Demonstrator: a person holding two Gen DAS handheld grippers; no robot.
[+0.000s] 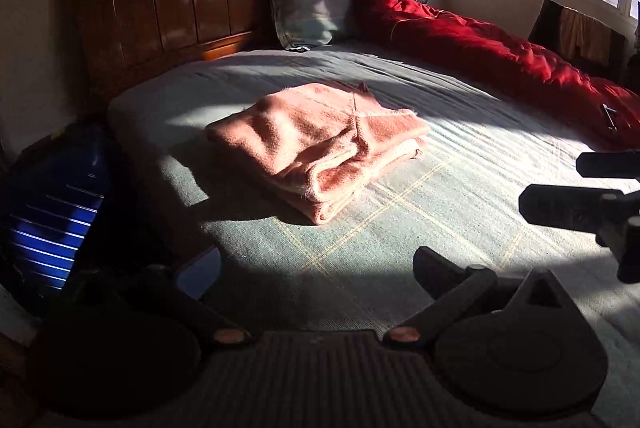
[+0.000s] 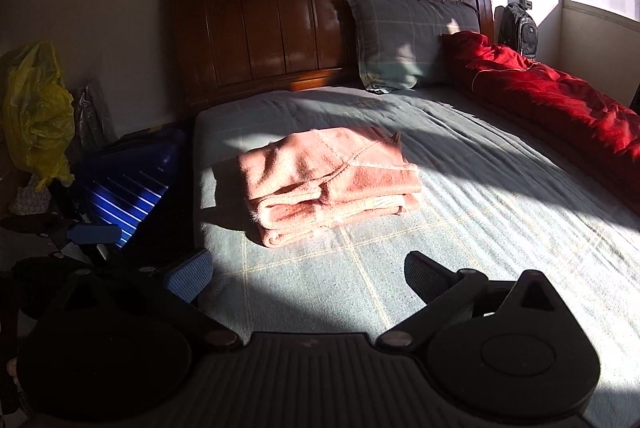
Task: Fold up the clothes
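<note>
Lying folded on the bed [image 2: 500,228] ahead of both my grippers, the pink garment [image 2: 328,184] forms a thick, layered bundle, its long axis running roughly left to right across my right gripper's view. In the left gripper's view the garment [image 1: 320,148] runs diagonally, its rolled fold end pointing toward me. Its folded edges face me, and it sits in a patch of sun.

My right gripper [image 2: 308,274] hangs above the bed with its fingers spread wide and nothing between them, well short of the garment. My left gripper [image 1: 316,266] is likewise spread and empty, and sees the right gripper [image 1: 580,188] off to its right.

Beyond the garment a pillow [image 2: 404,44] leans on the headboard [image 2: 272,28]. A red quilt [image 2: 552,100] lies along the bed's far right edge. Left of the bed stands a blue suitcase [image 2: 128,196], with a yellow bag [image 2: 36,112] past it.
</note>
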